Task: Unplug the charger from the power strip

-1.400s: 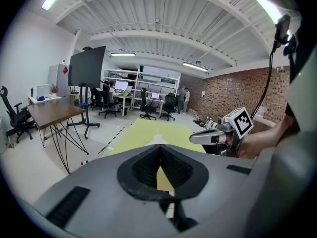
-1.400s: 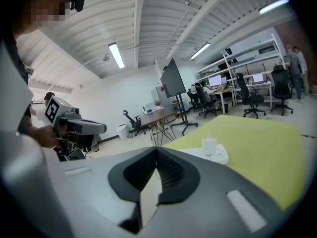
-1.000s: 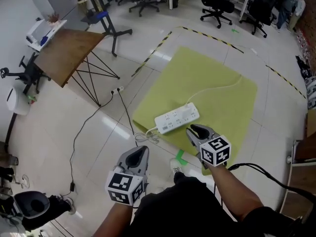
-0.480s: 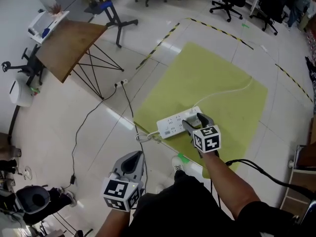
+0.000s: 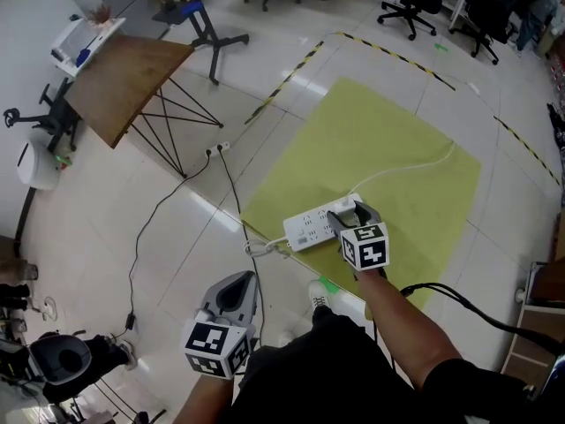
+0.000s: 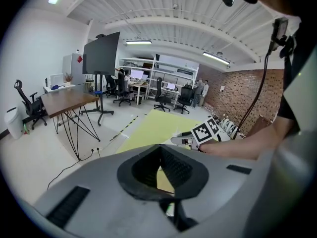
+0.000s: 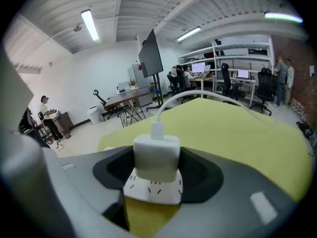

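Right claw (image 5: 347, 215) stands open astride the white charger (image 7: 156, 156), not pinching it; the charger is plugged into the end of the power strip (image 5: 309, 226) near the mat (image 5: 371, 140) edge; left claw (image 5: 240, 283), tips together, holds nothing.

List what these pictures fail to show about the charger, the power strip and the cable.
1. The charger: in the head view, covered by the right gripper.
2. Its prongs: in the right gripper view, sunk in the power strip.
3. Whether the jaws touch its sides: same view, lost in shadow.
4. The white cable: head view, too thin to follow past the mat.
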